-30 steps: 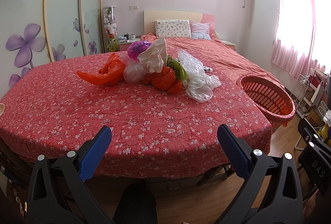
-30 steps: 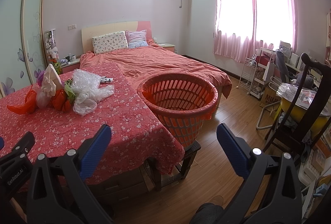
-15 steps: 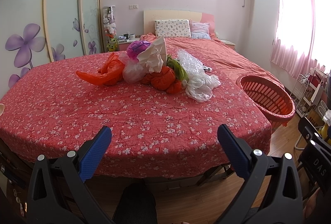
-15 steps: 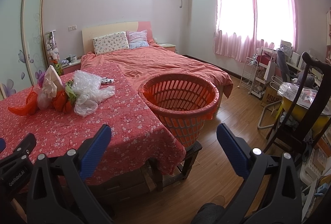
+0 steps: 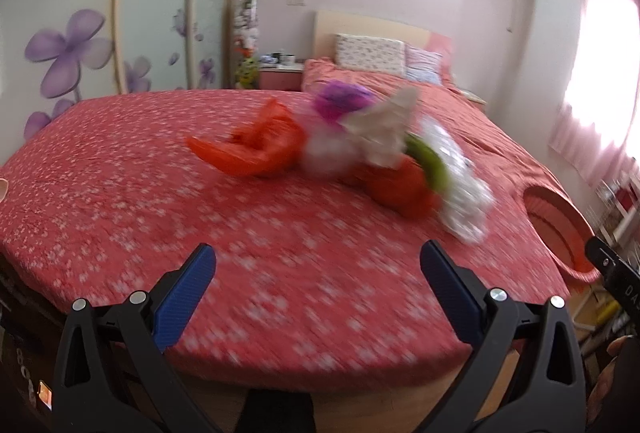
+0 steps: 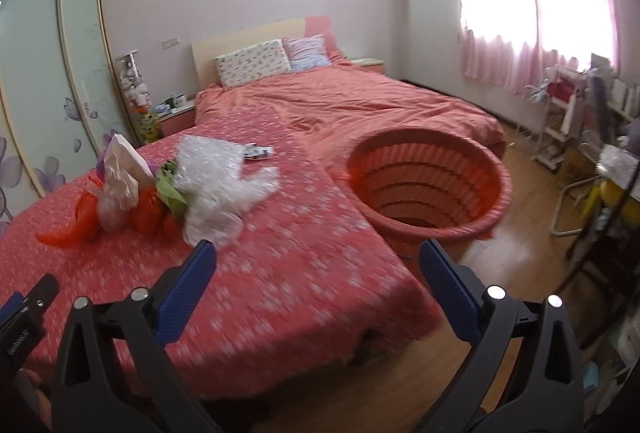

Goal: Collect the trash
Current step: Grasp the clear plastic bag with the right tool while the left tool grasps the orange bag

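A pile of crumpled trash lies on the red floral cloth: an orange bag, a purple bag, white paper, a green piece and clear plastic. The pile also shows in the right wrist view, with the clear plastic nearest. A red basket stands at the cloth's right edge. My left gripper is open and empty over the near edge, short of the pile. My right gripper is open and empty, between the pile and the basket.
A bed with a red cover and pillows lies behind. A wardrobe with purple flowers is on the left. A chair, a rack and clutter stand on the wooden floor at right.
Both grippers have moved forward and up toward the cloth, so the pile and basket look closer and the views are blurred. Both stay open. The trash has not moved.
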`<state>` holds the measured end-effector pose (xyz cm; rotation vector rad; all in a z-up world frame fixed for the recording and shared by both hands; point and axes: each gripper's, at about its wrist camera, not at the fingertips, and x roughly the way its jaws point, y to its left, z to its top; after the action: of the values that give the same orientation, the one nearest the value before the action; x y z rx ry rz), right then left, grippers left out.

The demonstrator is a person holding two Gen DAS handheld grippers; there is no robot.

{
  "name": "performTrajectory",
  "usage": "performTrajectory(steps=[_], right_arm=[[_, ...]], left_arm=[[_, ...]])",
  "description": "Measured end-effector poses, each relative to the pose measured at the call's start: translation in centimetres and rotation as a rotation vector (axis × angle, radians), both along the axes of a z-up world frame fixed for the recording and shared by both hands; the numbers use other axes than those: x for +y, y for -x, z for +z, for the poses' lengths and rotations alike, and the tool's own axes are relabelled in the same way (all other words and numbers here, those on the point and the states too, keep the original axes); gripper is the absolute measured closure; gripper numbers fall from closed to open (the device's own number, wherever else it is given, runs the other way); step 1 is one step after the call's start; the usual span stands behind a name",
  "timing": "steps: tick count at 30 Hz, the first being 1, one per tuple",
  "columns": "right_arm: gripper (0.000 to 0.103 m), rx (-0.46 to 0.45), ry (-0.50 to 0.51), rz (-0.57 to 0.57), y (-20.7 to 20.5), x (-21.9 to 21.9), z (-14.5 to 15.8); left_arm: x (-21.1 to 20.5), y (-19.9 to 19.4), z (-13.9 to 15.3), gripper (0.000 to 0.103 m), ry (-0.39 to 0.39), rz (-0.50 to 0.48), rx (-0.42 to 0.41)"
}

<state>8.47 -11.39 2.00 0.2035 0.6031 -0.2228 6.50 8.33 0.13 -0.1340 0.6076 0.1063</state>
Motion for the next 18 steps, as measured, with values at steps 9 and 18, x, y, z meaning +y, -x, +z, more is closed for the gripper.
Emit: performTrajectory(steps=[9, 18], right_arm=[[0.042, 0.095, -0.094, 0.105, -11.0, 3.2, -2.3], [0.051, 0.233, -0.080, 0.138, -16.8, 5.7, -5.5]], left_arm=[[6.2, -5.6, 0.4, 0.002, 0.010, 0.091, 0.023], [8.7, -10.9, 0.3, 0.002, 0.032, 0.082, 0.050]])
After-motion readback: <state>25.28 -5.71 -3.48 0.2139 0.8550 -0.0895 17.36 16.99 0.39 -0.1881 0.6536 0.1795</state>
